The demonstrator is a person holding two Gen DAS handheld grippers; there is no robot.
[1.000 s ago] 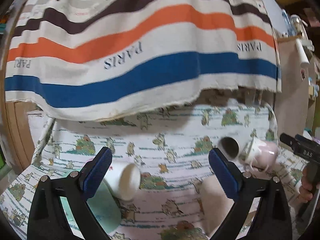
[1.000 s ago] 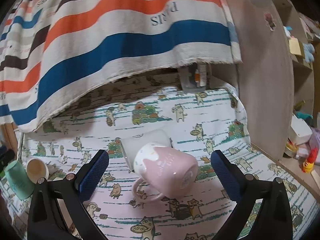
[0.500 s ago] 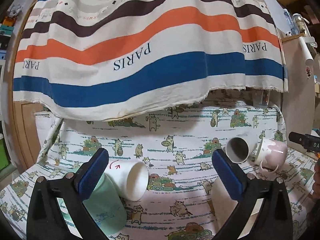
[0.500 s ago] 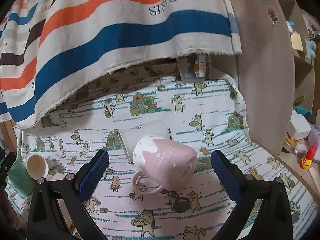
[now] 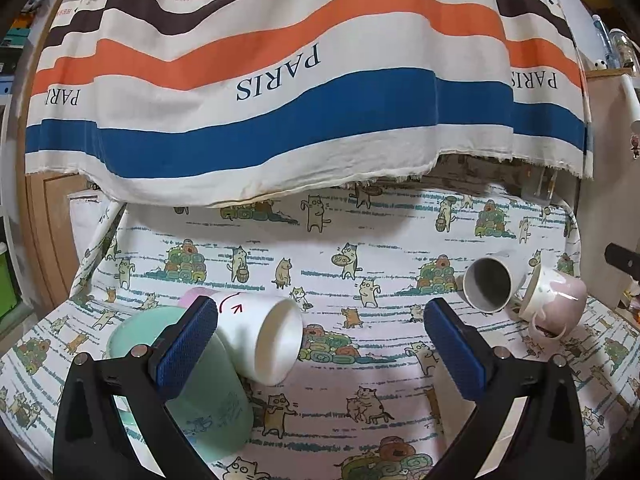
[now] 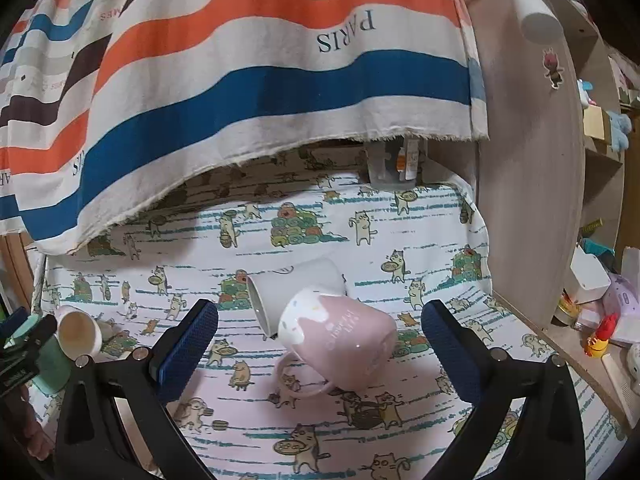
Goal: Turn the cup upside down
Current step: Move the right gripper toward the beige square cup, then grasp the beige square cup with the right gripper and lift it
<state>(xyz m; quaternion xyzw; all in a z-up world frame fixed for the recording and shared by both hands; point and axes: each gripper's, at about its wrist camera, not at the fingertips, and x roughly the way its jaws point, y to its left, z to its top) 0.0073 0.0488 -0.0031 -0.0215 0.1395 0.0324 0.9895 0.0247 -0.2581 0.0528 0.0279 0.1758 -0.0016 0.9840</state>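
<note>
Several cups lie on their sides on a cat-print cloth (image 5: 360, 420). In the left wrist view a white cup (image 5: 264, 338) with a red arrow mark rests against a mint green cup (image 5: 208, 404), both by my left finger. My left gripper (image 5: 320, 346) is open and empty above the cloth. In the right wrist view a pink mug (image 6: 340, 340) with its handle toward me leans on a white mug (image 6: 296, 292). My right gripper (image 6: 320, 350) is open and empty, with the pink mug between and beyond its fingers. The pink mug (image 5: 554, 306) and white mug (image 5: 486, 284) also show at the left view's right.
A striped PARIS cloth (image 5: 280, 92) hangs over the back of the surface. A wooden panel (image 6: 528, 180) stands at the right, with cluttered shelves (image 6: 600, 300) beyond it. A clear container (image 6: 394, 166) sits at the back under the hanging cloth.
Both grippers have drawn back and up a little, so the cups sit lower and farther in view. The left view shows more of the mint cup. No cup has moved.
</note>
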